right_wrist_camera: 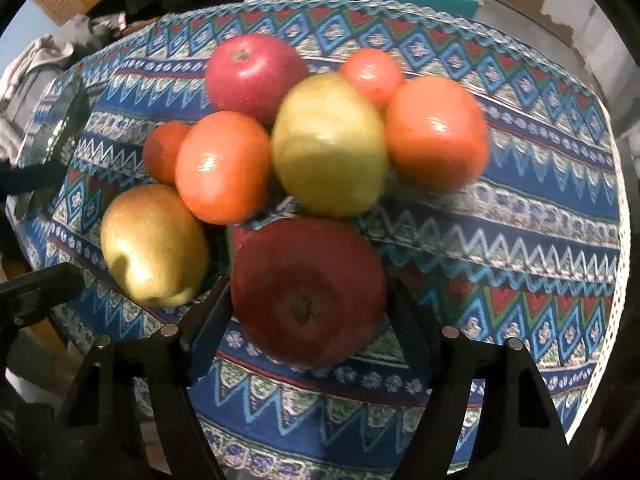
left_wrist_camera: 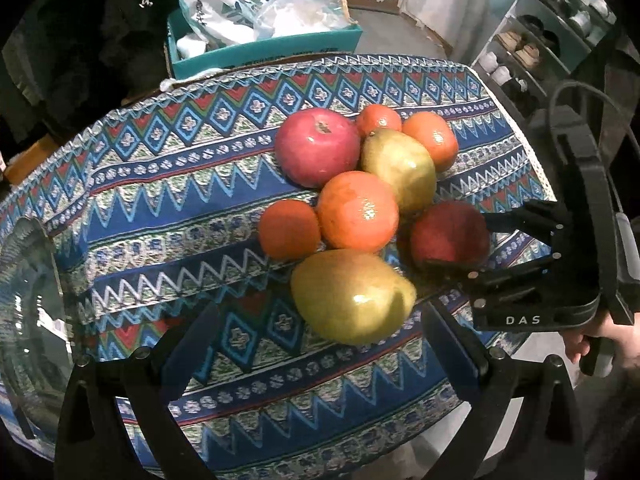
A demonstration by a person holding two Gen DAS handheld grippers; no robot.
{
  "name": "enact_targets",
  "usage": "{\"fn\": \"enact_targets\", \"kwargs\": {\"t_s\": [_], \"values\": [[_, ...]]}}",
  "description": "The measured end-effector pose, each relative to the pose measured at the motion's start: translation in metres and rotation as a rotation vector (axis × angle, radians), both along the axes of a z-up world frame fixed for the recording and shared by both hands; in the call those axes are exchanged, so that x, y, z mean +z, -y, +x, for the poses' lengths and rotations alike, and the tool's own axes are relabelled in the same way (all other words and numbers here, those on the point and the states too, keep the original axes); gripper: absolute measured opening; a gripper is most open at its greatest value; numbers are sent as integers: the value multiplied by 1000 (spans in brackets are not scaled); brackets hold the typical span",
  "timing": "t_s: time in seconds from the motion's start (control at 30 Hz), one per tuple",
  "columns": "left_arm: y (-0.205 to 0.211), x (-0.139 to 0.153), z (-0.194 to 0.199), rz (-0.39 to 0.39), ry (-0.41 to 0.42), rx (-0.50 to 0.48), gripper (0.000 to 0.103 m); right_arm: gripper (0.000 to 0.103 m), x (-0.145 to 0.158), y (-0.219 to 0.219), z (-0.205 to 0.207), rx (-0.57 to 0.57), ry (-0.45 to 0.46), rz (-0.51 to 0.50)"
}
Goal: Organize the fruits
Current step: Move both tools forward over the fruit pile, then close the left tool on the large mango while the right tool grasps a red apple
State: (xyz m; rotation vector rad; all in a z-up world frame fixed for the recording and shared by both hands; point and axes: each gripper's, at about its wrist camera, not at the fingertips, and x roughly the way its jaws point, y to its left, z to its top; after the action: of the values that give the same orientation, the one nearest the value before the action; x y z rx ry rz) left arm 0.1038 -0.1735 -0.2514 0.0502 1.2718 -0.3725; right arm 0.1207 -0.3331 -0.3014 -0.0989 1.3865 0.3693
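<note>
A pile of fruit lies on a patterned tablecloth [left_wrist_camera: 168,184]: a pink-red apple [left_wrist_camera: 318,146], several oranges such as the big one [left_wrist_camera: 358,211], two yellow pears [left_wrist_camera: 354,296] [left_wrist_camera: 400,166] and a dark red apple [left_wrist_camera: 450,236]. My left gripper [left_wrist_camera: 320,344] is open, its fingers on either side of the near pear, apart from it. My right gripper [right_wrist_camera: 308,300] has its fingers around the dark red apple [right_wrist_camera: 308,292], which still rests on the cloth; it also shows from outside in the left wrist view [left_wrist_camera: 492,248]. Whether the pads press the apple is unclear.
A glass bowl [left_wrist_camera: 28,312] sits at the table's left edge, also visible in the right wrist view [right_wrist_camera: 60,128]. A teal box [left_wrist_camera: 264,46] with plastic bags stands behind the table. A shoe rack [left_wrist_camera: 540,40] stands at the back right.
</note>
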Motion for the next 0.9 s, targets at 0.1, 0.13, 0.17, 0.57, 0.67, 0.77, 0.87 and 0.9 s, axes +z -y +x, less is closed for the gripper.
{"fn": "enact_targets", "kwargs": {"t_s": [0.1, 0.13, 0.17, 0.57, 0.67, 0.77, 0.87, 0.9], "values": [[9, -3, 1, -22, -15, -7, 102, 76, 7, 12, -1, -34, 16, 2], [12, -4, 1, -24, -17, -10, 102, 76, 8, 17, -1, -45, 21, 1], [15, -5, 1, -26, -19, -16, 102, 76, 9, 21, -1, -59, 24, -2], [31, -33, 10, 20, -54, -16, 102, 76, 20, 42, -5, -127, 50, 28], [35, -43, 11, 26, -71, -8, 102, 76, 23, 43, -6, -119, 58, 28], [37, -50, 12, 29, -85, -1, 102, 76, 23, 40, -3, -115, 68, 26], [35, -55, 14, 36, -89, 12, 95, 76, 21, 40, -2, -122, 62, 31], [35, -56, 14, 26, -98, 13, 91, 76, 21, 41, -2, -123, 60, 30]]}}
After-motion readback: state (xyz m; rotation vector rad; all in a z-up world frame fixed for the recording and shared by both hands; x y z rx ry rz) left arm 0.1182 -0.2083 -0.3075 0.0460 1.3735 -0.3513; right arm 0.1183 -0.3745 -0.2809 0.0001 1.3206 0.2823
